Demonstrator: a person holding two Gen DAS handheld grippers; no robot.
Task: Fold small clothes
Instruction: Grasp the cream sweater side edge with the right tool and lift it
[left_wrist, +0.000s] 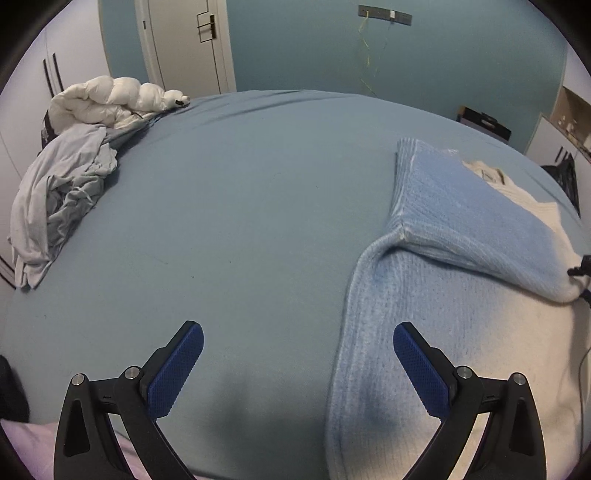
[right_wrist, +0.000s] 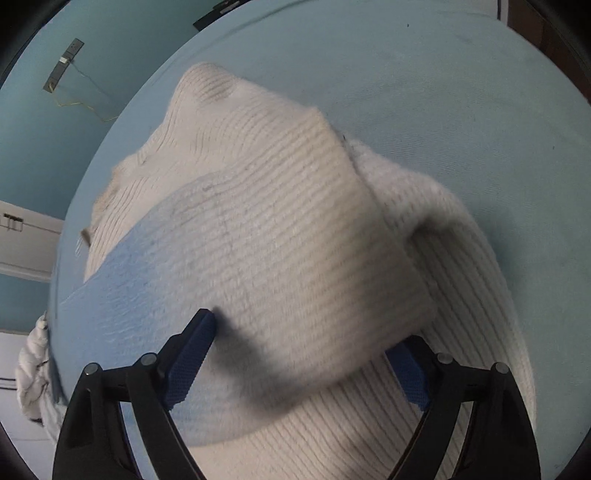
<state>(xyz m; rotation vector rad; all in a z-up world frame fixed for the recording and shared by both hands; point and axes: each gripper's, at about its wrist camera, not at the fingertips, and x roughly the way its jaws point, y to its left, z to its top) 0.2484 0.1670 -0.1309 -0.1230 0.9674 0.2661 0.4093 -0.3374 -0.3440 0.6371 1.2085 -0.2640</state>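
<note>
Left gripper (left_wrist: 298, 363): jaws wide apart, empty, above bed sheet (left_wrist: 240, 221), sweater (left_wrist: 443, 295) edge just beside right pad. Right gripper (right_wrist: 301, 363): jaws partly apart, folded sleeve (right_wrist: 280, 236) between pads; grip contact cannot be confirmed. Step, by judgement: sleeve fold-in underway. Next move calls for flattening sleeve, then pinching hem. Far: clothes pile (left_wrist: 59, 192) near bed's far-left edge.
</note>
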